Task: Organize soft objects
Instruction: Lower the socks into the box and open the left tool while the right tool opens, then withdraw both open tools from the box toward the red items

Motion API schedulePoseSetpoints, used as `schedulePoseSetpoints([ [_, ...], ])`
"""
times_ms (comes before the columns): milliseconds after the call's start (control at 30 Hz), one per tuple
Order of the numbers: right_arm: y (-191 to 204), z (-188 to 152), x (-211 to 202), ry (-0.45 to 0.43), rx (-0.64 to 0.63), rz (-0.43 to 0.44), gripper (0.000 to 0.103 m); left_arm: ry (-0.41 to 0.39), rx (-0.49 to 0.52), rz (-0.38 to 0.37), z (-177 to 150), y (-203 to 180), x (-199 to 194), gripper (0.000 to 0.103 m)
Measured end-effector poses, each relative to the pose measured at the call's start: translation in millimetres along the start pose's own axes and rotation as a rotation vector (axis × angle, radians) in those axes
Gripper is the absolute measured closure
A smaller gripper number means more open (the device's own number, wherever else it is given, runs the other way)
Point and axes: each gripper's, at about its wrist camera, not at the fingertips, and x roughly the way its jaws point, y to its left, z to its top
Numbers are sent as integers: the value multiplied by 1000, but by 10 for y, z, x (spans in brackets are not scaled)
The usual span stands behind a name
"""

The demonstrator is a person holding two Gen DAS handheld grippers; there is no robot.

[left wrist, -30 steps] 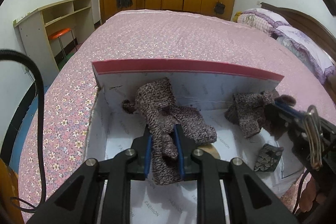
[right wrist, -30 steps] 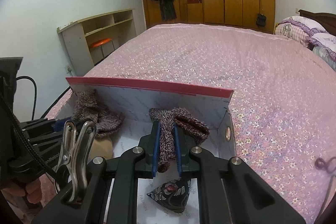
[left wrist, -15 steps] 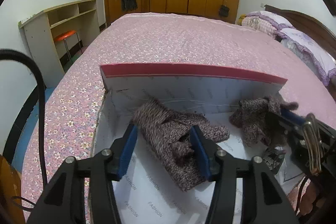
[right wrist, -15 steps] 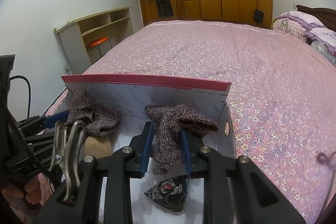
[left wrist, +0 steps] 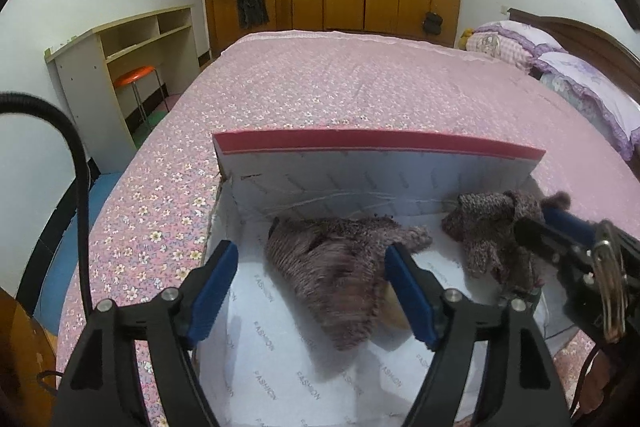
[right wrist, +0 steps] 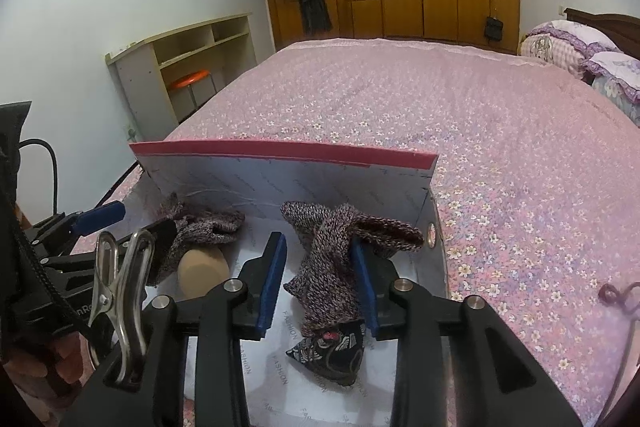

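Blue rubber pads line the jaws of the left gripper [left wrist: 310,291], and they stand wide apart, having just been opening; the mottled purple-grey knitted glove [left wrist: 332,267] lies between them on the white printed paper floor of the box, with neither pad pressing on it. The right gripper [right wrist: 320,279] has also just been opening, though less far — its left pad stands clear of the second purple-grey knitted glove [right wrist: 340,247], while the right pad looks to be touching the wool or very nearly so; whether it is quite free cannot be told. That glove droops over a small black patterned fabric pouch [right wrist: 330,351] lying near the front of the box.

Both gloves sit inside the white cardboard box with the red-edged lid flap [left wrist: 376,143], which rests on the pink flowered bedspread [left wrist: 360,87]. A tan rounded sponge-like object [right wrist: 202,271] lies between the two gloves, partly under the left one.

The step in hand appears to be the release. To do it well, each gripper should probably open fully before lifting, then draw back along its own line, so the loose knit does not catch on a pad and get dragged out — the right one needs the most care.
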Motion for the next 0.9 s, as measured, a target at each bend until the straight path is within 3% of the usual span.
schedulePoseSetpoints([
  [900, 190, -187, -700, -59, -10, 52, 62, -17, -40, -64, -235, 131, -716, 22],
])
